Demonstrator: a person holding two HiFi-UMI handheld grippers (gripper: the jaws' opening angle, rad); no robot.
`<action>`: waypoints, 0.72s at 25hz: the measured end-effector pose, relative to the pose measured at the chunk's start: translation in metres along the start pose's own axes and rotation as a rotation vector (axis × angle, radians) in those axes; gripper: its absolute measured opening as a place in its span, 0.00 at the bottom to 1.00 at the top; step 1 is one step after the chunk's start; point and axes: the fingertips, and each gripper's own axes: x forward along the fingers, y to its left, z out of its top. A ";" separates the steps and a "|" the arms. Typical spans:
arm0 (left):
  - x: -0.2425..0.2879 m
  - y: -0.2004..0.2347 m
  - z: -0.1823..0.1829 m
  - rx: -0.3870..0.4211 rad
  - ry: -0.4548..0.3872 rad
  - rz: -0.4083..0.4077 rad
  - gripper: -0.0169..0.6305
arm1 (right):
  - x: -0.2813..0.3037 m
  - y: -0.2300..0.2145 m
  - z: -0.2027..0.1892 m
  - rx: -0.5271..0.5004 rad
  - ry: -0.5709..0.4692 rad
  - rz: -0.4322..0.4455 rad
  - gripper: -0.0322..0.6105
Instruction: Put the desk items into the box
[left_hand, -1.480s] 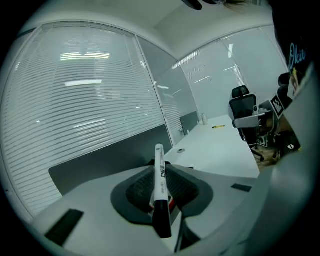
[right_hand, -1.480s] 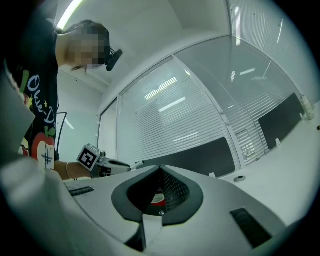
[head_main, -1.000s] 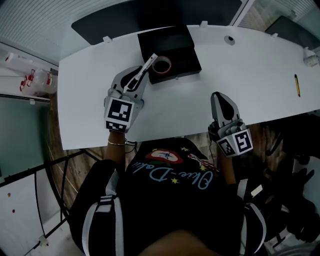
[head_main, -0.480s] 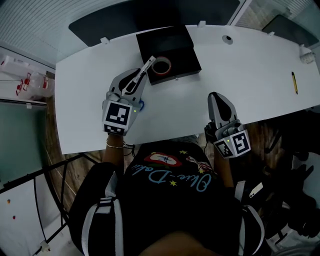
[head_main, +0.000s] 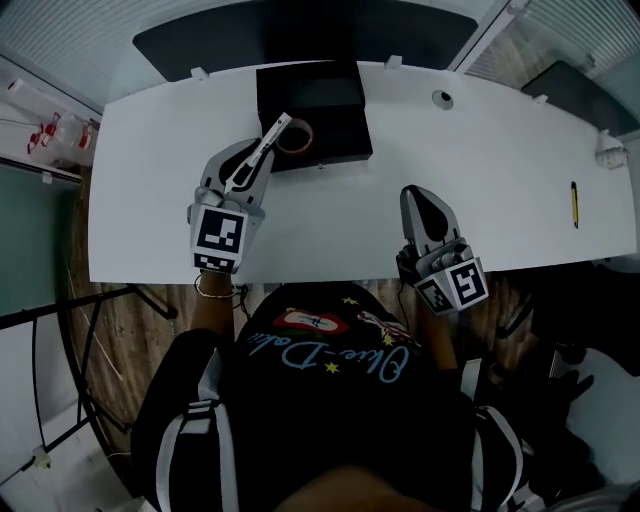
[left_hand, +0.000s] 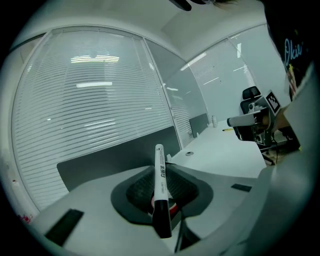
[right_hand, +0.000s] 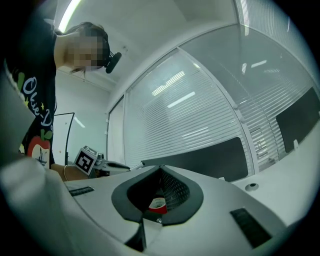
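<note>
White marker (head_main: 268, 142) stays clamped in left hand-held gripper (head_main: 252, 158), tip over black box (head_main: 320, 95); right hand-held gripper (head_main: 418, 192) stays closed, empty.

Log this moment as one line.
left gripper: shut on marker, its end over box | box: holds tape roll | right gripper: shut, empty, at desk's near edge | on desk: yellow pen, far right

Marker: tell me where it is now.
Head view, left of centre: the marker is clamped in the left gripper, its tip reaching over the near edge of the black box, beside the tape roll.
</note>
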 end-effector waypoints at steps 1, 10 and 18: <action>0.000 -0.003 0.000 -0.002 0.004 0.011 0.17 | -0.001 -0.004 0.001 0.003 0.000 0.011 0.08; 0.007 -0.026 0.003 0.016 0.043 0.092 0.17 | -0.011 -0.036 0.009 0.022 0.007 0.101 0.08; 0.009 -0.044 0.005 0.006 0.068 0.148 0.17 | -0.028 -0.062 0.010 0.037 0.031 0.141 0.08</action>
